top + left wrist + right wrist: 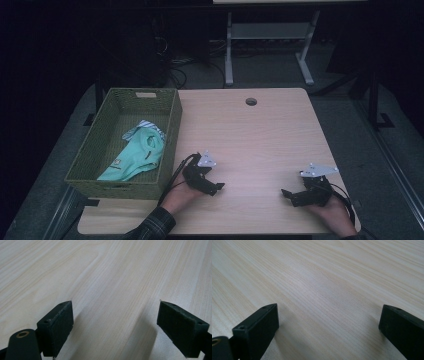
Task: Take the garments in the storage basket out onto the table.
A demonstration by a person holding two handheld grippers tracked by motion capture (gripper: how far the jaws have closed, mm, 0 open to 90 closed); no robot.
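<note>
We hold the left gripper (pixel 212 187) low over the bench (pixel 260 140), its jaws standing wide apart with nothing but bare wood grain between them, as the left gripper view (pixel 115 322) makes plain. The right gripper (pixel 289 195) sits the same way near the bench's near edge: in the right gripper view (pixel 328 327) its jaws are spread well apart and only pale wood lies in the gap. From above, the two pairs of jaws point toward each other across an open stretch of bench, well apart.

The green woven basket (pixel 170 145) stands beside the left gripper, on the side away from the right gripper, just behind the left jaws and close to the hand that carries them. Inside it lies a mint green garment (pixel 137 157), crumpled, well apart from both pairs of jaws. Something striped, blue and white, (pixel 145 123) pokes out from under the garment's far end; the high view is too dim for us to tell what it is, perhaps a second piece of cloth. A plaid sleeve (pixel 152 225) shows behind the left gripper.
</note>
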